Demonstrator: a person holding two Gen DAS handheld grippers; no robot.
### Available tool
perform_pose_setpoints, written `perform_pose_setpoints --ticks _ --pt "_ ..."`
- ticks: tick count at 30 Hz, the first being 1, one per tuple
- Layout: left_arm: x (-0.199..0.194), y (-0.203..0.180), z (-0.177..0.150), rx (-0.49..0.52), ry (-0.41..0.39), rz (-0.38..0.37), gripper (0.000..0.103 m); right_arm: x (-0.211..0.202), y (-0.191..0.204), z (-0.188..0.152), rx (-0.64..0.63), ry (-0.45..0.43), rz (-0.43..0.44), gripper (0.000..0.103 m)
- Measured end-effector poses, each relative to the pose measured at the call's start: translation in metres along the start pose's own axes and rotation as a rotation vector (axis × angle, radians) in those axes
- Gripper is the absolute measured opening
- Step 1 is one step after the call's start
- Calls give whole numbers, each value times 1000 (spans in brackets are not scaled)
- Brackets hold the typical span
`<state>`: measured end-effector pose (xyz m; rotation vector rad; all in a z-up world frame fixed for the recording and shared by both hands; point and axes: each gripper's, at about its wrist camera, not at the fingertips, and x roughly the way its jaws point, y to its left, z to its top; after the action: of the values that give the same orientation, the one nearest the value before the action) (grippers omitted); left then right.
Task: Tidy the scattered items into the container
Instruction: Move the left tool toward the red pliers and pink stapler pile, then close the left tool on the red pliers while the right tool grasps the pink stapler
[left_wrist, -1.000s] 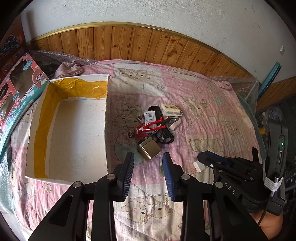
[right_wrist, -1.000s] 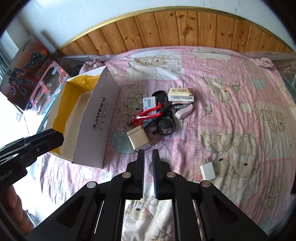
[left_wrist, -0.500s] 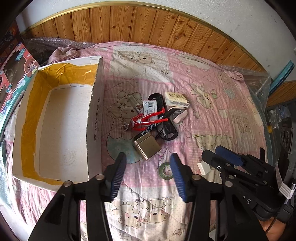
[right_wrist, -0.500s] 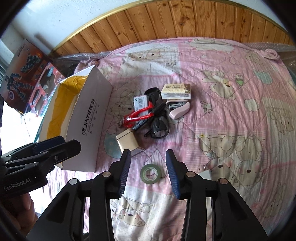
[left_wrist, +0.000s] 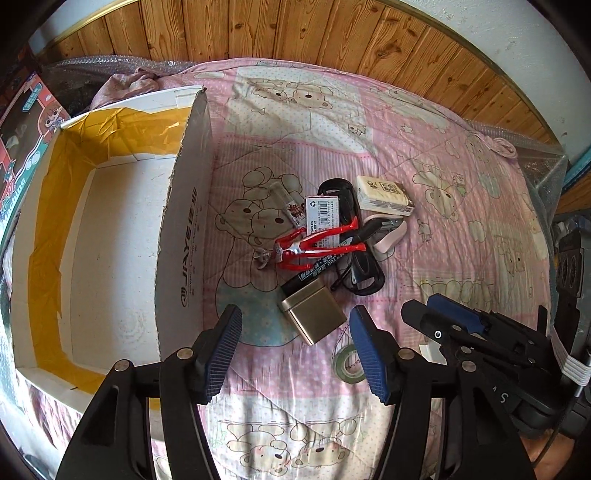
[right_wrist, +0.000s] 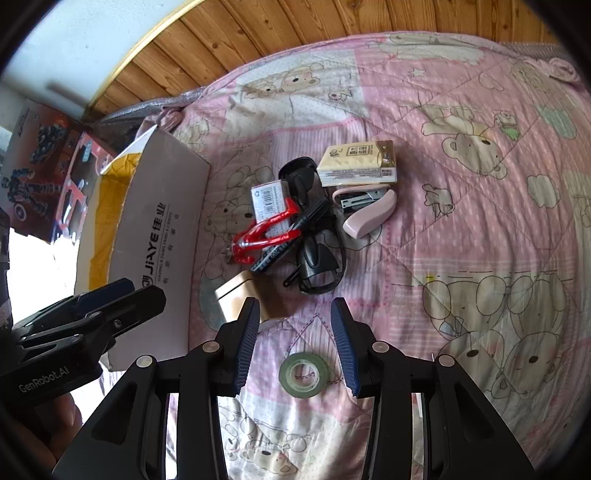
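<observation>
Left gripper (left_wrist: 295, 347): fingers apart above gold tin (left_wrist: 314, 314) | right gripper (right_wrist: 293, 343): apart (tape roll (right_wrist: 303, 373) between) | box (left_wrist: 184, 221) beside.

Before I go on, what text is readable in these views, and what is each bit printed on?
"JIAYE" with Chinese characters: box side wall; the slogan beneath is too small.
"GenRobot.AI": left claw body.
"STAPLES": staple pack label; its barcode numbers are too small.
"700": black marker barrel, rest blurred.
"S": right claw body.
Tissue pack: print too small.
Toy carton: only partial letters.
</observation>
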<state>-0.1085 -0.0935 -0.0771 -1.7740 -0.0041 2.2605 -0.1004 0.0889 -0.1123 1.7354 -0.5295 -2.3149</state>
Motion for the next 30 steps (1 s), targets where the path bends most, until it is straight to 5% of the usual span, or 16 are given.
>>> perform_pose_setpoints --ticks 12,22,30 --pt "56 -5 41 83 49 -29 62 42 -27 32 81 39 21 43" --pt "114 -11 61 122 111 -65 62 67 -77 63 270 55 30 43" --pt "125 3 64 54 127 -148 27 85 -78 75 279 66 32 40"
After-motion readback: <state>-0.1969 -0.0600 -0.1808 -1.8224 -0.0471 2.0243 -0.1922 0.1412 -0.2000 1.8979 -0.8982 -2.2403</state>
